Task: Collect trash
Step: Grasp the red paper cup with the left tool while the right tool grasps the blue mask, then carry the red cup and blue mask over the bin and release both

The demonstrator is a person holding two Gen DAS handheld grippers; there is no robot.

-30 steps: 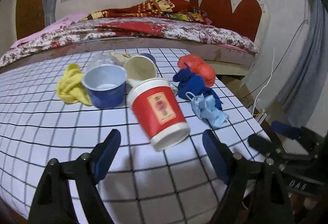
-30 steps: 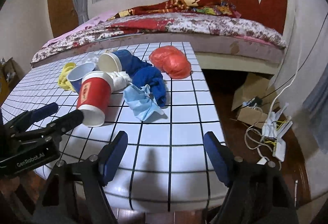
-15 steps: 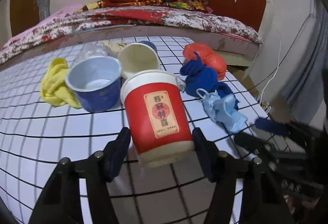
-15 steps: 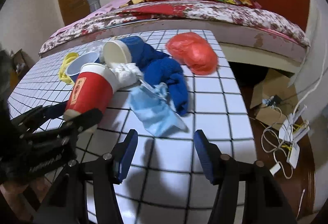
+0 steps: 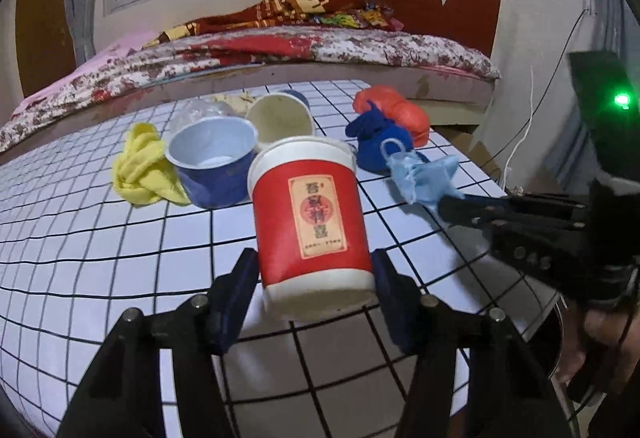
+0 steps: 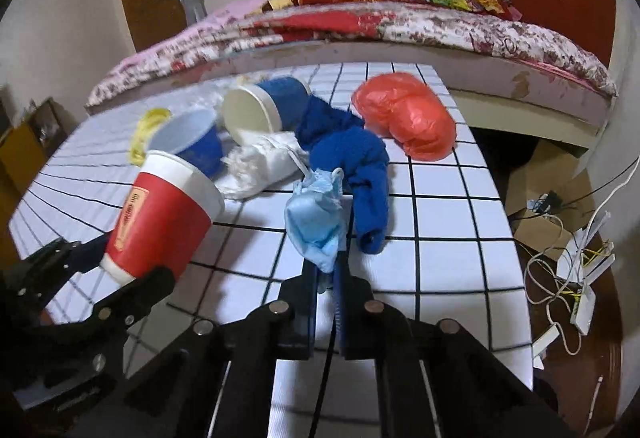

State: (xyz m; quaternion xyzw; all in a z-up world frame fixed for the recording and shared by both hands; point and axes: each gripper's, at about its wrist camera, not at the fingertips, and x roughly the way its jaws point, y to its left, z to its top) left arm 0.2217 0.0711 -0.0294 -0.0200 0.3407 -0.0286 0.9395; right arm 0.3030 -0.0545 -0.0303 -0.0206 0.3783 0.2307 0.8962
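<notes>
A red paper cup (image 5: pixel 308 217) with a white rim lies tilted on the checked table (image 5: pixel 80 258). My left gripper (image 5: pixel 314 278) is closing, and both pads touch the cup's sides near its base; the right wrist view shows the same cup (image 6: pixel 160 222) between those fingers. A crumpled light-blue face mask (image 6: pixel 316 222) lies just right of the cup. My right gripper (image 6: pixel 326 278) is shut on the mask's near end. In the left wrist view the mask (image 5: pixel 420 177) meets the right gripper's tips (image 5: pixel 460 205).
Behind the cup lie a blue cup (image 5: pixel 212 165), a tipped white-lined cup (image 5: pixel 280 117), a yellow cloth (image 5: pixel 140 169), white tissue (image 6: pixel 260 165), a blue cloth (image 6: pixel 352 165) and an orange plastic bag (image 6: pixel 404 117). The table edge drops off to cables (image 6: pixel 576 258) on the floor at right.
Both grippers came forward and narrowed. The left pads went from wide apart to touching the red cup. The right jaws shut on the blue mask's near end.
</notes>
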